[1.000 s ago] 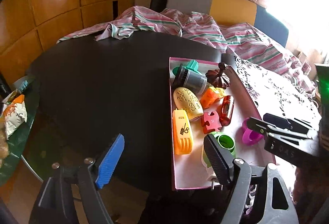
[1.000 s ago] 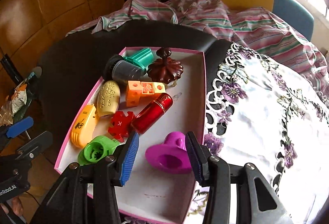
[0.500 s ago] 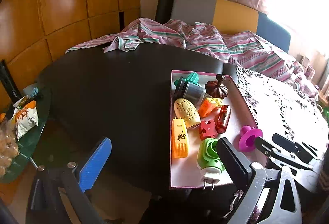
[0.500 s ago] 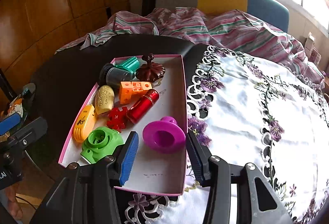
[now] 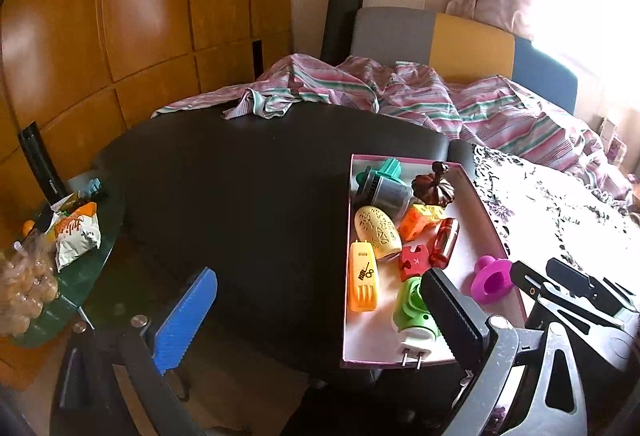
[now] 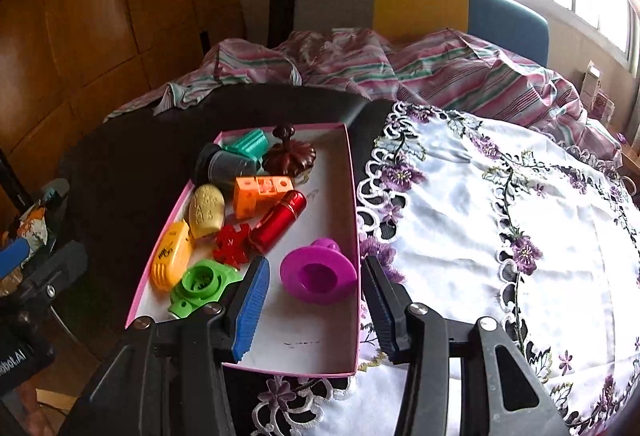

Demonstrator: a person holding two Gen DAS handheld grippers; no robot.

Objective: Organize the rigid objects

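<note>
Right wrist view: my right claw point(image 6: 316, 300) stands part open over the near end of the pink box point(image 6: 352, 220), gripping nothing. Its blue pad and dark pad flank the magenta cup point(image 6: 318, 276) without touching it; the cup lies mouth toward me on the box floor. Beyond it, in the same box, are a red cylinder point(image 6: 280, 222), a red puzzle piece point(image 6: 232, 246), a green plug part point(image 6: 202, 286), an orange-yellow comb-like toy point(image 6: 172, 256), a pale yellow oval point(image 6: 207, 211), an orange block point(image 6: 260, 191), a grey cylinder point(image 6: 228, 165) with a teal piece point(image 6: 250, 145) behind it, and a brown lid point(image 6: 290, 155). Right of the box, a white floral cloth point(image 6: 500, 236) covers the tabletop.

Left wrist view: my left claw point(image 5: 320, 316) has just been opening and now stands wide, empty, over the dark bare tabletop point(image 5: 240, 175) at the box's left edge, its dark finger in front of the green plug part. Only this view shows that part's two metal prongs point(image 5: 412, 358), pointing at the near wall, and the snack bags point(image 5: 76, 232) on a green glass shelf at far left. My right claw appears here at lower right, beside the cup. A striped sheet point(image 5: 400, 95) lies bunched at the tabletop's far side.
</note>
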